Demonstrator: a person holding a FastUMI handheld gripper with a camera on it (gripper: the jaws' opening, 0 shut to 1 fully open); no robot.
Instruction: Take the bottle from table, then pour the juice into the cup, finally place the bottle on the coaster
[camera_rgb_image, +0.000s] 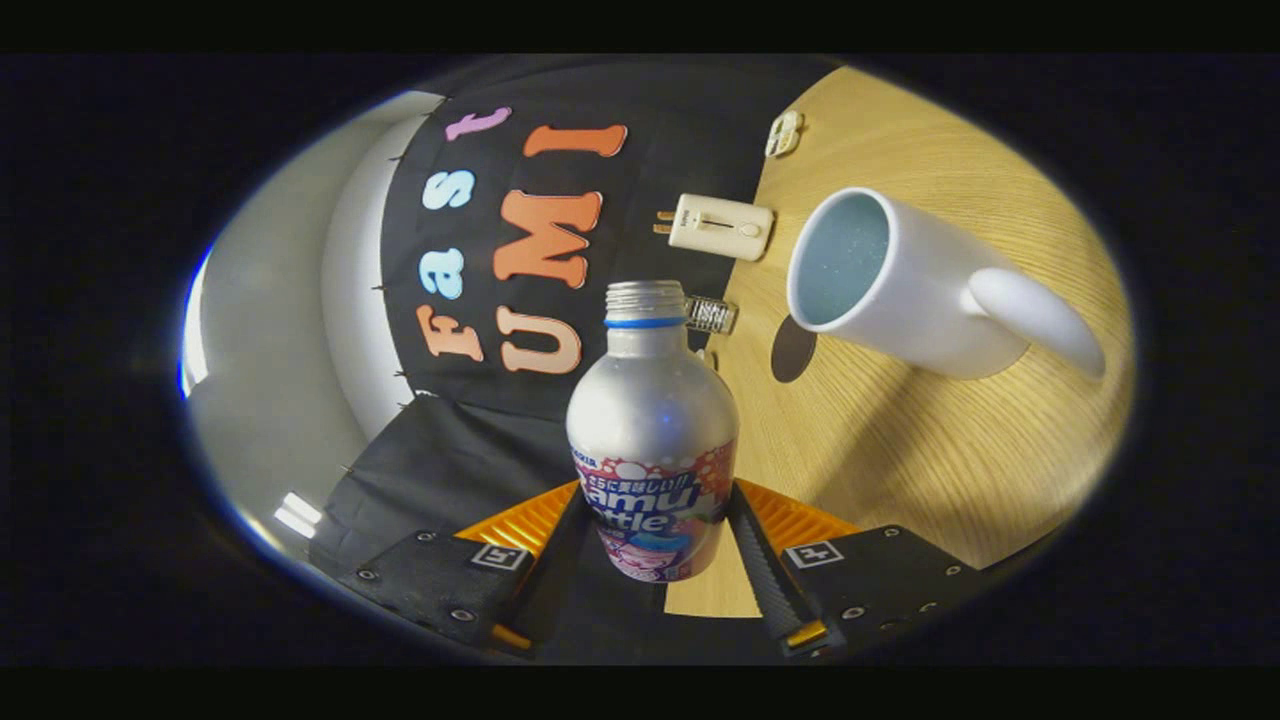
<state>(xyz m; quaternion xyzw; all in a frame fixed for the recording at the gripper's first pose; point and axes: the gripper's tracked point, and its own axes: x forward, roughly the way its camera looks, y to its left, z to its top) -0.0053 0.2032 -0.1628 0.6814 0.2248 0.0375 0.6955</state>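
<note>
A silver metal bottle (652, 420) with a colourful label and an uncapped threaded neck stands between my fingers, and my gripper (655, 535) is shut on its lower body. The whole view is rolled, so the wooden table (920, 470) runs up the right side. A white mug (900, 285) with a pale blue inside sits on the table beyond the bottle, its mouth facing the bottle's neck and its handle pointing away. A dark round coaster (792, 350) lies on the table between the bottle and the mug, partly behind the mug.
A cream plug-like device (718, 227) and a small white clip (784, 133) lie on the table near the booth's black cloth wall. A small ribbed metal piece (710, 314) sits just behind the bottle's neck. A pale wall (290, 330) shows past the cloth.
</note>
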